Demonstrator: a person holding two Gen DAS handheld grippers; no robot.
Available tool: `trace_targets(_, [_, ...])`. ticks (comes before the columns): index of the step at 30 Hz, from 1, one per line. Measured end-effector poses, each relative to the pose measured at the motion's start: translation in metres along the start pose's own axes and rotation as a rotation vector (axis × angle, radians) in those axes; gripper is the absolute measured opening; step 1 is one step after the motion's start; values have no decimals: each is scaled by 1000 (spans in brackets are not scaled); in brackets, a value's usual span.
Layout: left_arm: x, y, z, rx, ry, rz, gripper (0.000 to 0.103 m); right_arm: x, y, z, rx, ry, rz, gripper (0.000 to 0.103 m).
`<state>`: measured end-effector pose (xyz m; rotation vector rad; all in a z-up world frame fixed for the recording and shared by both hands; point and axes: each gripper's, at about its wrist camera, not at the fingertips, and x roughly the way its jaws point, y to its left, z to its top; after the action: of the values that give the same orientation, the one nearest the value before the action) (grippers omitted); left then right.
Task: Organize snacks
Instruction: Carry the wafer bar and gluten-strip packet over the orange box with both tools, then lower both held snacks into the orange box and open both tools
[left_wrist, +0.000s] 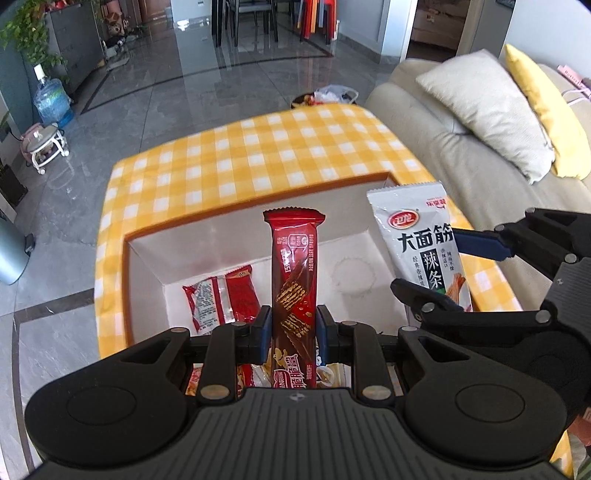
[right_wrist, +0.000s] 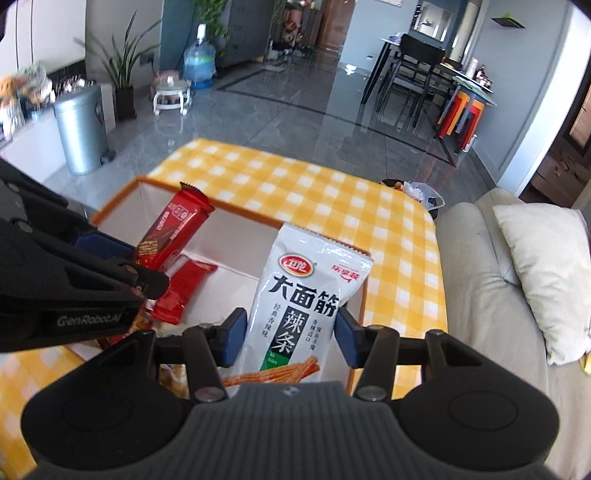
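Note:
My left gripper (left_wrist: 293, 328) is shut on a long red wafer bar (left_wrist: 293, 266), held upright over an orange-rimmed white box (left_wrist: 207, 229). My right gripper (right_wrist: 291, 336) is shut on a white spicy-strip packet (right_wrist: 303, 288), also over the box (right_wrist: 229, 229). In the left wrist view the white packet (left_wrist: 421, 251) and the right gripper (left_wrist: 443, 269) are at the right. In the right wrist view the red bar (right_wrist: 171, 229) and the left gripper (right_wrist: 122, 262) are at the left. A red-and-white snack pack (left_wrist: 221, 299) lies on the box floor; it also shows in the right wrist view (right_wrist: 181, 288).
The box stands on a table with a yellow checked cloth (left_wrist: 258, 155). More snack packets (left_wrist: 255, 376) lie under the left gripper. A beige sofa (left_wrist: 480, 155) with cushions is at the right. A grey bin (right_wrist: 79, 129) stands on the floor at the left.

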<state>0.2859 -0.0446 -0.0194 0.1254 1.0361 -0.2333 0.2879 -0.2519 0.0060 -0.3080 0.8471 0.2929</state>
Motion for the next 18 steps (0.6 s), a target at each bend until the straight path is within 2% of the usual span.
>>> trace_targets(9, [48,8,-5,-27,95,16,26,52,8,-4,-77,99,-9,49])
trace_targets(18, [75,11,-9,-22,171,27,26,91,16,-19,-169,197,-24,50])
